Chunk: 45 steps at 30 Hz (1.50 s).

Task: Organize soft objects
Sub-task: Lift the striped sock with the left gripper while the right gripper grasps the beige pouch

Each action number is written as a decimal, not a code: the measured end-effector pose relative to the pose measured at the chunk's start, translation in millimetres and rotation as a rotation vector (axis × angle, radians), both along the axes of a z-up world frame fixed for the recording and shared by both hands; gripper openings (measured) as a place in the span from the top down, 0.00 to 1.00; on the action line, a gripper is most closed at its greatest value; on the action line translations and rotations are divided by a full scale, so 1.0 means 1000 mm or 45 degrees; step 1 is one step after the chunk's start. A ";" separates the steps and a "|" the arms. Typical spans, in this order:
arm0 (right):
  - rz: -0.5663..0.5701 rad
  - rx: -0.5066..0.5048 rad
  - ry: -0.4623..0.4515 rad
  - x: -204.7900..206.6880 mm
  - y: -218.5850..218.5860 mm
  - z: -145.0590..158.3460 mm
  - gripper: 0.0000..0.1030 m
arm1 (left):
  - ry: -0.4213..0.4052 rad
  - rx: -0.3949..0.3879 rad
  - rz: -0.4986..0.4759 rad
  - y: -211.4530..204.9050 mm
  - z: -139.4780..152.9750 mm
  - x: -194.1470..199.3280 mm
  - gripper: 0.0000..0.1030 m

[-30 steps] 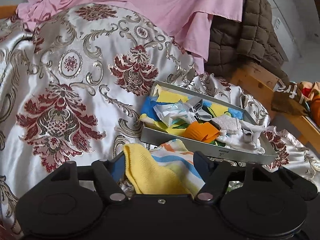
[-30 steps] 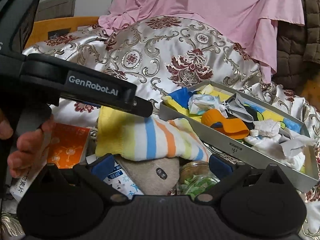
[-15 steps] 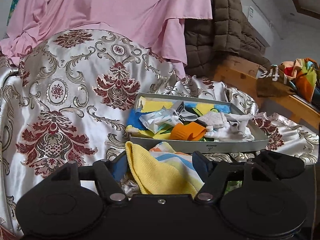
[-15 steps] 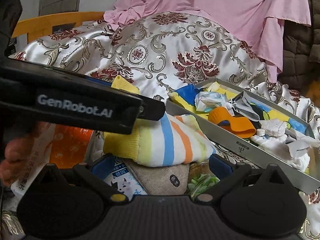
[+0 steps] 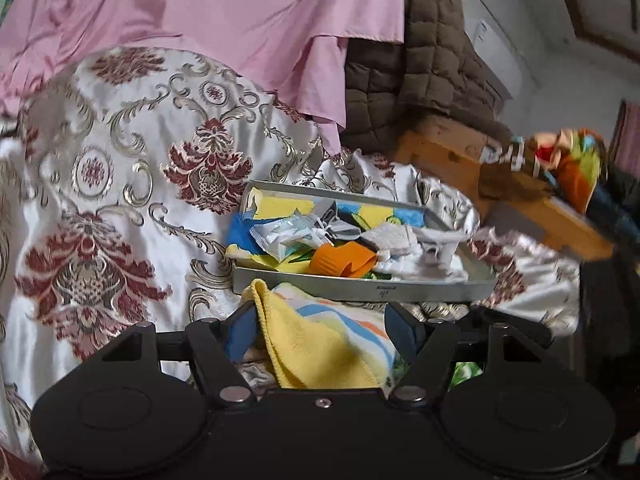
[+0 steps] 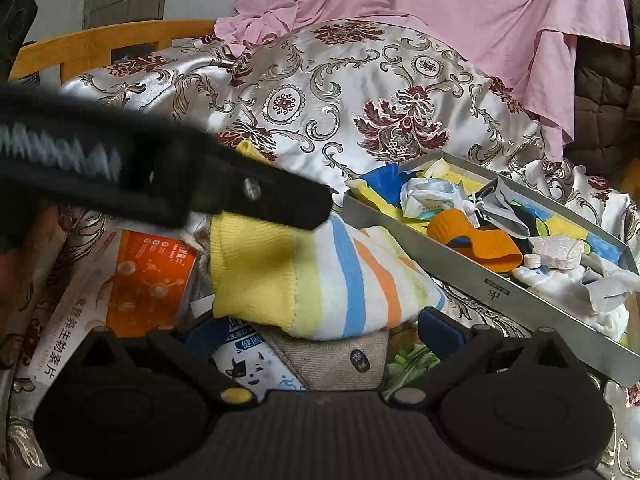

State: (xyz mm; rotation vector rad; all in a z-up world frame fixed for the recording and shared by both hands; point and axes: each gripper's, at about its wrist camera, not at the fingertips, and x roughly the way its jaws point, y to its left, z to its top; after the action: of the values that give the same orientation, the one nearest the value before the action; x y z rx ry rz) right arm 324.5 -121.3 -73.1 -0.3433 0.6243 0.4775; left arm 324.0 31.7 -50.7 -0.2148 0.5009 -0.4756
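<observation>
Striped towel (image 6: 320, 276), yellow edge w/ blue, orange, green bands, folded, sits on top of a clutter pile just in front of the gray tray (image 6: 500, 280), near its front wall but whether touching it can't tell. In left wrist view the same towel (image 5: 320, 344) fills the gap btwn the left gripper (image 5: 322, 330) fingers; blue pads sit on either side of the cloth, left pad against the yellow fold, right pad at the striped edge. Looks clamped on the towel, jaws fairly wide around the bulk. From the right wrist view the left gripper's black body (image 6: 168, 184) crosses from the left, tip over the towel's top edge, blurred. Right gripper (image 6: 320, 332) hangs low in front of the pile, jaws spread apart, nothing btwn them; pads flank a beige fabric item (image 6: 340, 364) w/ a small dark badge, lying under the towel. Beside that: white carton w/ cartoon cow (image 6: 256, 368), orange-and-white box w/ Chinese print (image 6: 132, 276) to the left, sth green (image 6: 404, 364) to the right, partly hidden. Tray holds mixed soft bits: orange curved piece (image 5: 344, 260), white packet (image 5: 288, 232), gray crumpled piece (image 6: 504, 208), white cloth (image 5: 424, 264) at right end, yellow-blue fabric (image 5: 280, 208) lining the bottom. All rests on a silver satin cover w/ maroon floral print (image 5: 120, 200). Pink sheet (image 5: 220, 20) draped behind, brown quilted item (image 5: 420, 92) at right of it, wooden frame (image 5: 440, 148) beyond.
</observation>
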 end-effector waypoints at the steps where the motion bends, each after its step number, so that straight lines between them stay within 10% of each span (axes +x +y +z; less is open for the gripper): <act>1: 0.002 0.000 0.001 0.000 0.000 0.000 0.01 | 0.003 -0.017 -0.014 0.001 0.000 0.000 0.32; 21: 0.038 -0.033 0.016 -0.001 0.008 -0.008 0.01 | 0.122 0.115 -0.084 -0.018 -0.027 0.029 0.13; 31: 0.040 -0.029 0.030 0.000 0.009 -0.010 0.02 | 0.137 0.302 -0.061 -0.027 -0.033 0.035 0.67; 45: -0.012 -0.003 0.119 0.023 0.021 -0.006 0.05 | 0.312 -0.138 0.161 0.034 -0.033 0.056 0.85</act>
State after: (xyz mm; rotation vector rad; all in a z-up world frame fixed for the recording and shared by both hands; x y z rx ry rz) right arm 347.7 -100.0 -78.9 -0.3217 0.7168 0.4858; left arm 380.3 65.7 -83.6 -0.4098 0.6968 -0.3544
